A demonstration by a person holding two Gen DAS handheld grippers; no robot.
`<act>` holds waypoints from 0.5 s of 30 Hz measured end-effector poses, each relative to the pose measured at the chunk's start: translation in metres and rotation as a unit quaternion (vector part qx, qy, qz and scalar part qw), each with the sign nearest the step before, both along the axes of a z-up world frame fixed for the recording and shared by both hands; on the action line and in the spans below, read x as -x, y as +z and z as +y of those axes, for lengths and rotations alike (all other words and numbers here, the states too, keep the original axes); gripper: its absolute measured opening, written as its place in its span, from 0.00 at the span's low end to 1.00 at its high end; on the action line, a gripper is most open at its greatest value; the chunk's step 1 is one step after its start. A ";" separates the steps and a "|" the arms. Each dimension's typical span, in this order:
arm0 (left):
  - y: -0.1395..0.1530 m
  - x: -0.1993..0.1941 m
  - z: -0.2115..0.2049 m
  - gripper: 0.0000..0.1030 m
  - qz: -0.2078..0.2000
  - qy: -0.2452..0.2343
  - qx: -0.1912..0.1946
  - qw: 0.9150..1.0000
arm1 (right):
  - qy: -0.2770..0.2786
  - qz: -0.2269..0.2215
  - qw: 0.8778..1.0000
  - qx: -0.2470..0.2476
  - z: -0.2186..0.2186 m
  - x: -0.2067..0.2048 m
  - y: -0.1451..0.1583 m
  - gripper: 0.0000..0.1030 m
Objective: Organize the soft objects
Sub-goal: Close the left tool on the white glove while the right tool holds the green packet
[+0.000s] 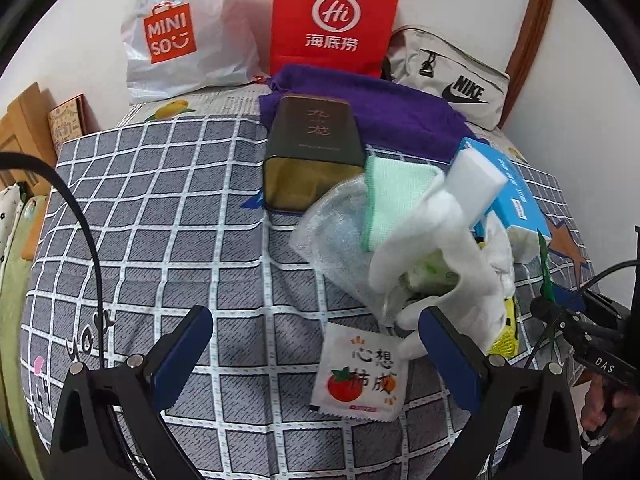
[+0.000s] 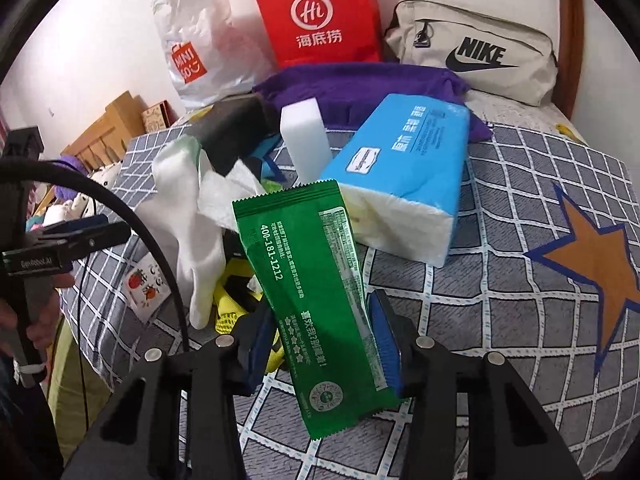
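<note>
My right gripper (image 2: 320, 344) is shut on a green foil packet (image 2: 316, 300), its blue pads pressing both long edges and holding it tilted above the bed. Behind it a pile holds a blue tissue pack (image 2: 404, 168), a white sponge block (image 2: 304, 140), a white glove (image 2: 188, 224) and yellow mesh (image 2: 228, 304). My left gripper (image 1: 316, 356) stands open low over the checked bedspread (image 1: 160, 220). A white packet with a tomato print (image 1: 360, 376) lies flat between its fingers, nearer the right one, untouched. Bubble wrap (image 1: 336, 232) and a mint cloth (image 1: 396, 200) lie just beyond.
An open dark tin box (image 1: 312, 152) lies on its side ahead of the left gripper. A purple towel (image 1: 384, 108), a red paper bag (image 1: 332, 16), a white plastic bag (image 1: 180, 32) and a beige pouch (image 1: 452, 76) line the wall. Wooden furniture (image 1: 24, 120) stands left of the bed.
</note>
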State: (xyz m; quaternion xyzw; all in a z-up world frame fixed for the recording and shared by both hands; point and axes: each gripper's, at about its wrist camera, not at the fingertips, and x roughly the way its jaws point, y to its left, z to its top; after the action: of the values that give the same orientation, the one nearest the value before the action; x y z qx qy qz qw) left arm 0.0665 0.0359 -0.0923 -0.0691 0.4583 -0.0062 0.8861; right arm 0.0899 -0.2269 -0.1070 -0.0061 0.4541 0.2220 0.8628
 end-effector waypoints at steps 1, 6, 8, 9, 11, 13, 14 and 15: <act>0.001 -0.001 -0.002 1.00 -0.004 -0.004 0.003 1.000 | -0.001 0.001 1.000 -0.002 -0.001 0.000 0.002 0.44; 0.010 -0.012 -0.023 1.00 -0.026 -0.035 0.013 0.999 | -0.013 -0.006 1.000 0.004 -0.005 0.001 0.006 0.45; 0.011 -0.019 -0.032 1.00 -0.030 -0.052 0.020 0.998 | -0.019 -0.003 1.000 0.003 -0.008 0.000 0.005 0.45; 0.011 -0.021 -0.035 1.00 -0.031 -0.058 0.024 0.998 | -0.023 -0.001 1.000 0.001 -0.011 0.001 0.004 0.45; 0.010 -0.028 -0.040 1.00 -0.031 -0.064 0.036 0.997 | -0.030 0.002 1.000 -0.004 -0.015 0.002 0.003 0.45; 0.009 -0.032 -0.043 1.00 -0.027 -0.069 0.045 0.996 | -0.039 0.003 0.999 -0.006 -0.019 0.003 0.002 0.46; 0.008 -0.034 -0.044 1.00 -0.028 -0.069 0.048 0.996 | -0.040 0.003 0.999 -0.007 -0.020 0.003 0.002 0.46; 0.007 -0.034 -0.044 1.00 -0.031 -0.066 0.051 0.996 | -0.041 0.004 0.999 -0.009 -0.021 0.003 0.001 0.46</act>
State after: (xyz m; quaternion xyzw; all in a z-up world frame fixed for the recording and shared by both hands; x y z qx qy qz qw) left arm 0.1010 -0.0082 -0.0853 -0.0830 0.4334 -0.0904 0.8928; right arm 0.0872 -0.2480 -0.1061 0.0214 0.4555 0.1904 0.8694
